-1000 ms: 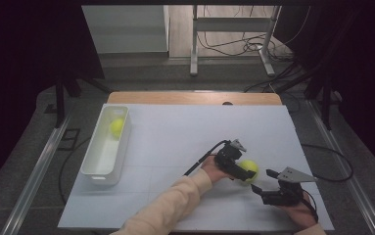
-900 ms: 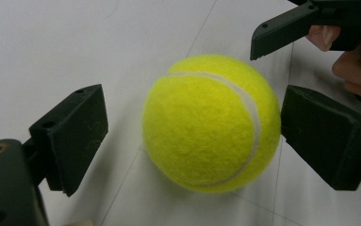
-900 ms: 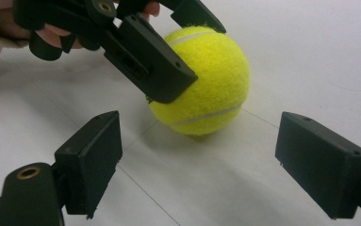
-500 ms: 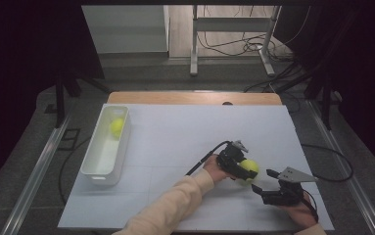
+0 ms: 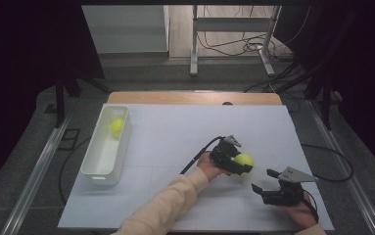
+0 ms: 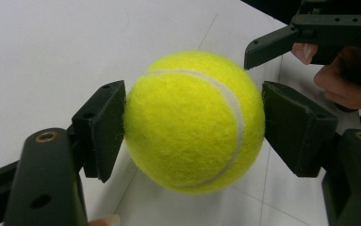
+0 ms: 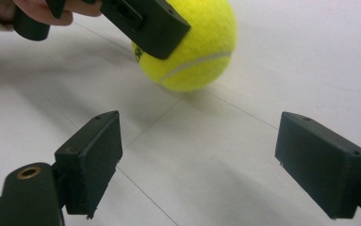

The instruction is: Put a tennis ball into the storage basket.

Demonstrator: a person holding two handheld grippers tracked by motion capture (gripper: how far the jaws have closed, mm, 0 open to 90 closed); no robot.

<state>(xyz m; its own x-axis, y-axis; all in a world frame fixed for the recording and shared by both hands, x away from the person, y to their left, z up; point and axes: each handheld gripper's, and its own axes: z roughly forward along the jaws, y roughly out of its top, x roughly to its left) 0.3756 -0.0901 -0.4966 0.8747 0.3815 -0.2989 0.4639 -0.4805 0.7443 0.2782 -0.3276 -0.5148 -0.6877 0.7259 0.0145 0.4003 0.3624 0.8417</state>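
A yellow tennis ball is held at the right middle of the white table sheet. My left gripper is shut on it, one black pad pressed to each side. In the right gripper view the ball hangs at or just above the sheet, with its shadow beneath. My right gripper rests near the front right corner, a short way from the ball. It is open, with bare sheet between its fingers.
A white oblong tray stands along the sheet's left side, and a second yellow ball lies in its far end. A cable trails from the left gripper. The wooden table edge runs along the back.
My left gripper's jaws have closed onto the tennis ball, which lay loose beside them a second ago. The right gripper has stayed where it was.
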